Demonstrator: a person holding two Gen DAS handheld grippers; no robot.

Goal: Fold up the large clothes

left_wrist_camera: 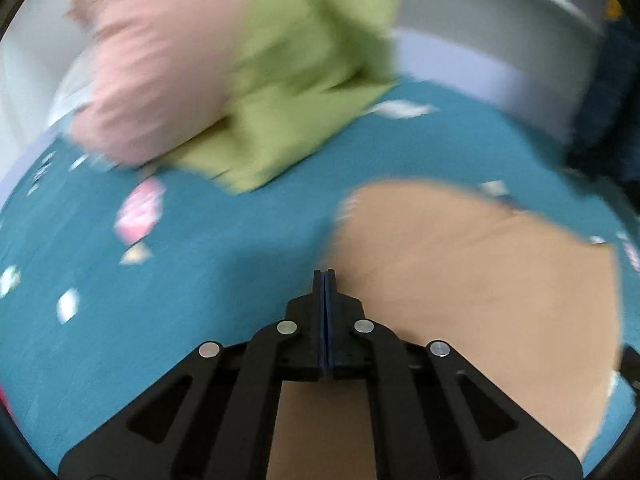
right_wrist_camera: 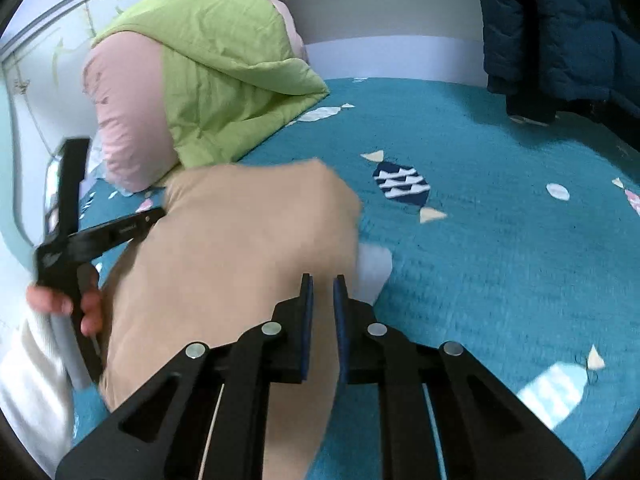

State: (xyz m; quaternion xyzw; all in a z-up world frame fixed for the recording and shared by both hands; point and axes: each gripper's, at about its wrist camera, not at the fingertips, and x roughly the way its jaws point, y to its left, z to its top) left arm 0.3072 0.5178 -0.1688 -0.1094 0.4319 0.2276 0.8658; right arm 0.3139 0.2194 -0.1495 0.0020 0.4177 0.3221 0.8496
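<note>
a tan garment (right_wrist_camera: 240, 248) lies in a loose heap on a bed (right_wrist_camera: 500, 240) spread with a teal cover printed with candy shapes, in front of a green and pink quilt (right_wrist_camera: 224, 72) bundled near the headboard, with a dark blue jacket (right_wrist_camera: 560, 28) hanging at the far side. the left hand-held gripper (left_wrist_camera: 325, 276) has its jaws pressed flat together with no cloth visible between them, its tips over the garment's near edge; in the right wrist view a hand (right_wrist_camera: 64, 300) holds it at the garment's left side. the right hand-held gripper (right_wrist_camera: 323, 280) stands narrowly parted above the cloth, and nothing appears pinched. the garment looks light, soft and limp, likely to sag and slide on itself, so a hold at a hem corner or seam edge, one on each side, would probably serve best. small print on the left tool's arm is too blurred to read; no other writing shows.
</note>
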